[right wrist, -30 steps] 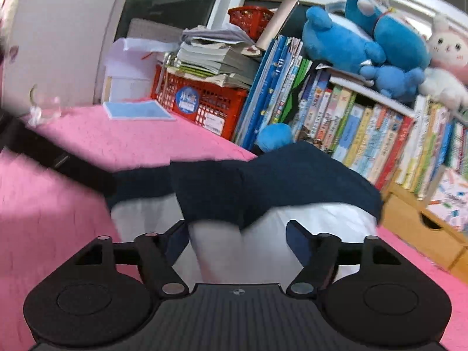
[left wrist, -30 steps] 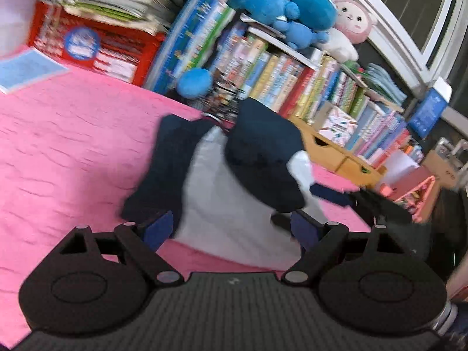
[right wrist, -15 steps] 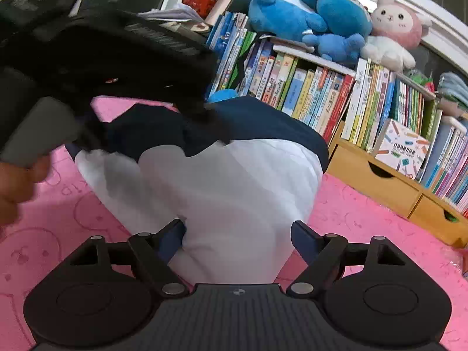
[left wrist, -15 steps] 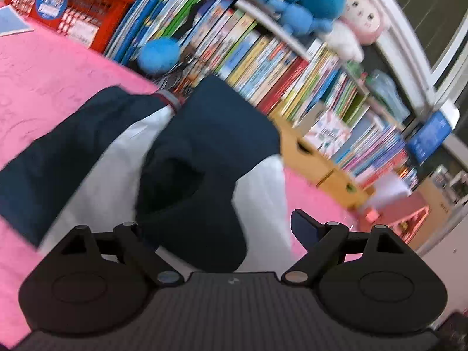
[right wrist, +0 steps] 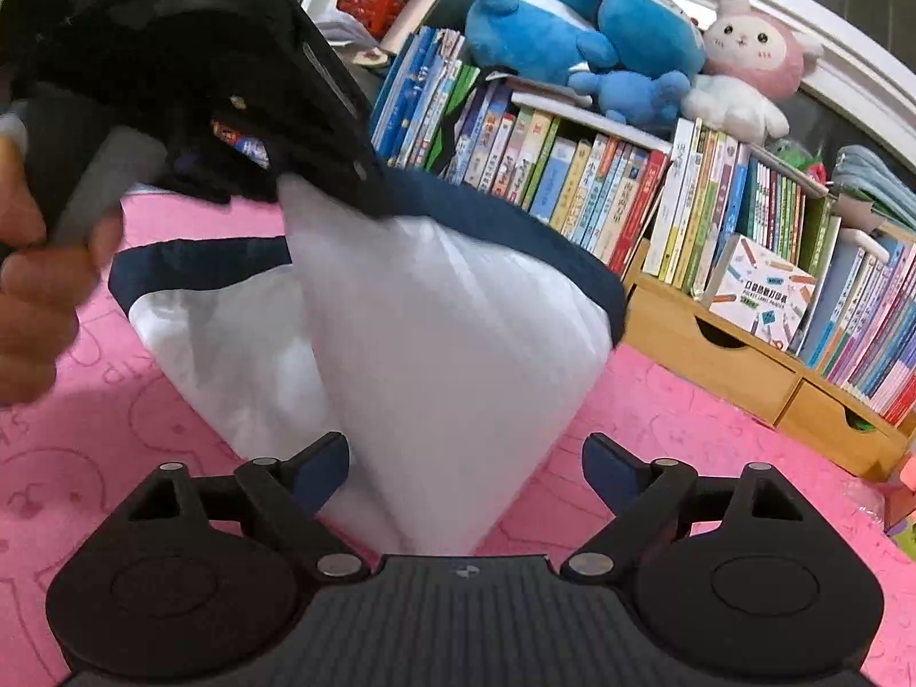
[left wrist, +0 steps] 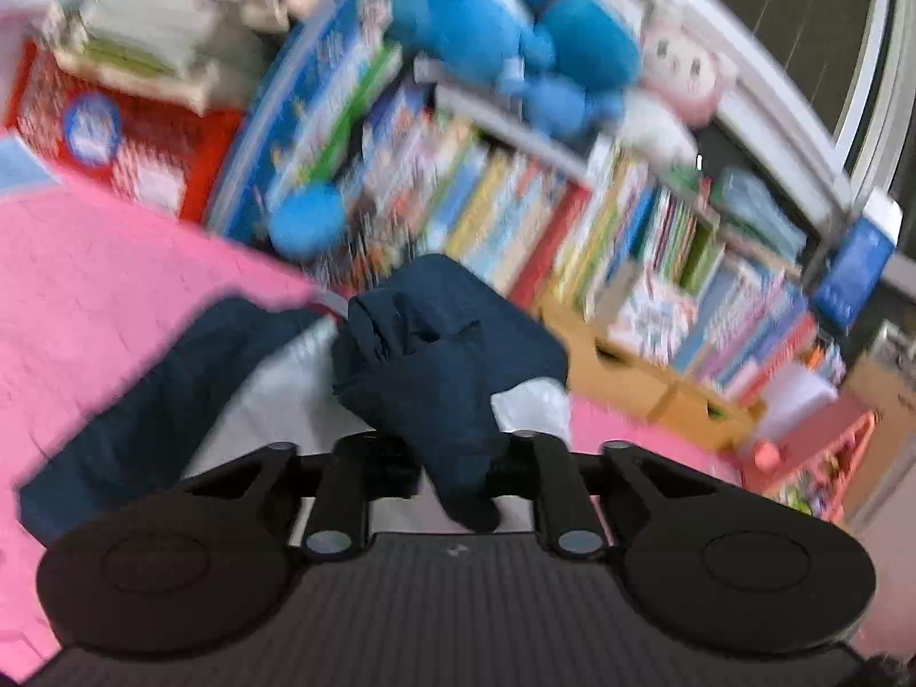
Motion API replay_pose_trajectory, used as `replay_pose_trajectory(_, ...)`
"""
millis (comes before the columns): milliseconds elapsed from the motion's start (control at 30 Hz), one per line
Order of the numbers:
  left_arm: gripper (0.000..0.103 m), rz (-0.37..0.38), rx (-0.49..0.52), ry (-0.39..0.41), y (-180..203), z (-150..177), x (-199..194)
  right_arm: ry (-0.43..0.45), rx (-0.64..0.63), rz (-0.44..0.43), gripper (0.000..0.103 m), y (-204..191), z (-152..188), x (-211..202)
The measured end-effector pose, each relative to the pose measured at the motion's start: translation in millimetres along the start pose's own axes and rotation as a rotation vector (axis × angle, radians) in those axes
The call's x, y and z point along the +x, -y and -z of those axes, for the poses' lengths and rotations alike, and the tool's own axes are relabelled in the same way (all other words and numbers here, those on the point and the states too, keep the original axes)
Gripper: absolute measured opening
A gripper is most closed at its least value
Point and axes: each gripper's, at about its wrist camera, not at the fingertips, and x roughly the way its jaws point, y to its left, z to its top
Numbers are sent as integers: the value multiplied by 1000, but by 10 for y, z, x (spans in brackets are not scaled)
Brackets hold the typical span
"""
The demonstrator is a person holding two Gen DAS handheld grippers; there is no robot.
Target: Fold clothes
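Left gripper (left wrist: 455, 458) closing on navy sleeve (left wrist: 441, 366) of white garment (right wrist: 435, 355), apparently pinched, view blurred. Right gripper (right wrist: 466, 464) opening, jaws spread astride white hem on pink mat (right wrist: 658, 418).

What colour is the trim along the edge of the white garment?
Dark navy blue. The trim on the garment shows best in the right wrist view.

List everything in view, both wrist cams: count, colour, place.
garment: one, white with navy trim, on the pink cover
pink cover: one, under the garment
books: many, mixed colours, on shelves behind
plush toys: several, blue plus a pink rabbit, on top of the books
red basket: one, left of the books
left gripper: jaws closing, navy fabric between them
right gripper: jaws opening, white cloth between, not pinched
hand: one, holding the left gripper
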Motion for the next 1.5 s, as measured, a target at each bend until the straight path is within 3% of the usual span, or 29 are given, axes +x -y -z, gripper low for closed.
replay_pose_trajectory(33, 43, 1, -15, -26, -10, 7, 81, 1, -4, -2, 89, -6, 1, -6)
replay_pose_trajectory(67, 44, 0, -32, -48, -23, 14, 162, -1, -8, -4, 89, -14, -2, -2)
replay_pose_trajectory(100, 43, -1, -48, -70, -36, 22, 244, -4, -11, -6, 89, -22, -9, 9)
replay_pose_trajectory(133, 34, -8, -63, -77, -54, 21, 283, -7, -15, -9, 89, -31, -16, 20)
replay_pose_trajectory(167, 16, -17, -70, -60, -64, 4, 268, -14, -18, -7, 89, -32, -26, 40)
replay_pose_trajectory(200, 12, -19, -61, -27, -61, -20, 200, -25, -14, 2, 89, -20, -34, 66)
replay_pose_trajectory(367, 8, -93, 56, 177, -46, -134, -324, -74, 82, 36, 89, 140, -40, 156)
replay_pose_trajectory(433, 8, -128, 57, 195, -135, -124, -442, -75, 107, 17, 89, 184, -33, 157)
replay_pose_trajectory(600, 9, -230, -1, 142, -567, 0, -522, -84, 23, 15, 89, 29, -49, 164)
replay_pose_trajectory(733, 10, -234, -72, 58, -882, 36, -530, -86, -22, 2, 90, -50, -55, 175)
replay_pose_trajectory(933, 14, -273, 116, 27, -775, 61, -616, -99, -25, 0, 91, -66, -58, 205)
replay_pose_trajectory(1100, 15, -260, 139, 8, -847, 96, -659, -96, -40, 5, 91, -90, -55, 195)
replay_pose_trajectory(1200, 20, -270, 155, 3, -884, 112, -682, -92, -44, -9, 86, -96, -58, 185)
replay_pose_trajectory(1333, 30, -285, 144, -16, -969, 89, -687, -93, -40, -43, 73, -108, -63, 167)
replay_pose_trajectory(1500, 31, -302, 158, -48, -1008, 69, -649, -115, 36, -88, 64, -86, -117, 205)
